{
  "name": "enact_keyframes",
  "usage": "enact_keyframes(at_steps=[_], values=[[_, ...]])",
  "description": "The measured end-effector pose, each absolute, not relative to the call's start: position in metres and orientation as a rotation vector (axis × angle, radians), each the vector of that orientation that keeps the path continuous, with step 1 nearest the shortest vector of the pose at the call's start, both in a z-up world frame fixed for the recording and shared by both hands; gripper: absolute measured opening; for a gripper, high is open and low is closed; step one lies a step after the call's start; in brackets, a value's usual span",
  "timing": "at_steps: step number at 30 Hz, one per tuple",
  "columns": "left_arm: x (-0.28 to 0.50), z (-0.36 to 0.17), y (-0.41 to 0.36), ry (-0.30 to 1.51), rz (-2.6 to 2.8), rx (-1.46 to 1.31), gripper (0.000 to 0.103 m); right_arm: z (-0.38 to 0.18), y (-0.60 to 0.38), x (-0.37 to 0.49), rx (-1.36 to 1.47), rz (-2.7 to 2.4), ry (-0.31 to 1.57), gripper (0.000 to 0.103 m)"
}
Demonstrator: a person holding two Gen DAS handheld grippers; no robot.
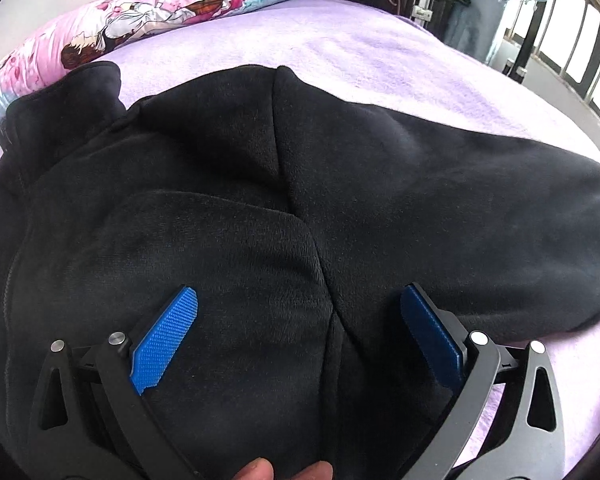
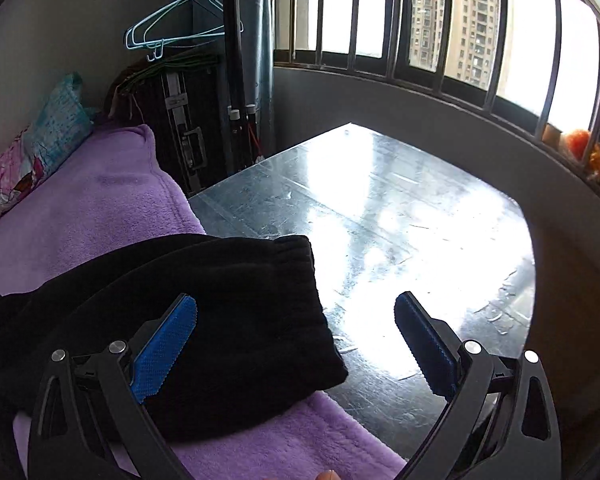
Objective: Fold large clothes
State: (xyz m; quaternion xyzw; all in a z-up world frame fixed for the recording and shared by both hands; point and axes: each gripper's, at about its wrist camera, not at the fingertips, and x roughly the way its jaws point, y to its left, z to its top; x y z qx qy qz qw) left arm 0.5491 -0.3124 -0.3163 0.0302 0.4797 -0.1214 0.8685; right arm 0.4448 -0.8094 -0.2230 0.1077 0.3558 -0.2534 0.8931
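A large black fleece garment (image 1: pixel 260 208) lies spread on the purple blanket (image 1: pixel 360 52) of a bed, with folds and a collar at the upper left. My left gripper (image 1: pixel 298 300) is open just above its near part, blue pads apart, holding nothing. In the right wrist view the garment's ribbed end (image 2: pixel 252 300) hangs over the bed's edge. My right gripper (image 2: pixel 296 308) is open and empty above that end, its left pad over the cloth and its right pad over the floor.
A patterned pink and blue pillow (image 1: pixel 148 16) lies at the head of the bed. A dark case (image 2: pixel 180 128) with folded cloth on top stands beside the bed, hangers (image 2: pixel 172 20) above it. A shiny floor (image 2: pixel 400 240) and barred window (image 2: pixel 440 20) lie to the right.
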Motion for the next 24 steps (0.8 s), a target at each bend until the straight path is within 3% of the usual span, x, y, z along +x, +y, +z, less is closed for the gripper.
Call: enact_keyframes(at_steps=[8, 10, 11, 13, 18, 24], values=[[0.554, -0.324, -0.316, 1.003, -0.224, 0.091, 0.099, -0.248, -0.830, 0.452, 0.377, -0.468, 0.824, 0.097], [0.553, -0.326, -0.316, 0.992, -0.221, 0.089, 0.099, -0.252, -0.828, 0.452, 0.392, -0.430, 0.839, 0.088], [0.552, -0.326, -0.317, 0.988, -0.221, 0.091, 0.099, -0.252, -0.826, 0.452, 0.401, -0.393, 0.840, 0.071], [0.552, -0.327, -0.317, 0.983, -0.220, 0.091, 0.099, -0.248, -0.811, 0.450, 0.345, -0.383, 0.846, 0.064], [0.549, -0.327, -0.317, 0.985, -0.217, 0.096, 0.099, -0.232, -0.804, 0.445, 0.302, -0.354, 0.823, 0.032], [0.548, -0.324, -0.313, 0.989, -0.227, 0.085, 0.099, -0.208, -0.792, 0.435, 0.267, -0.317, 0.777, 0.029]])
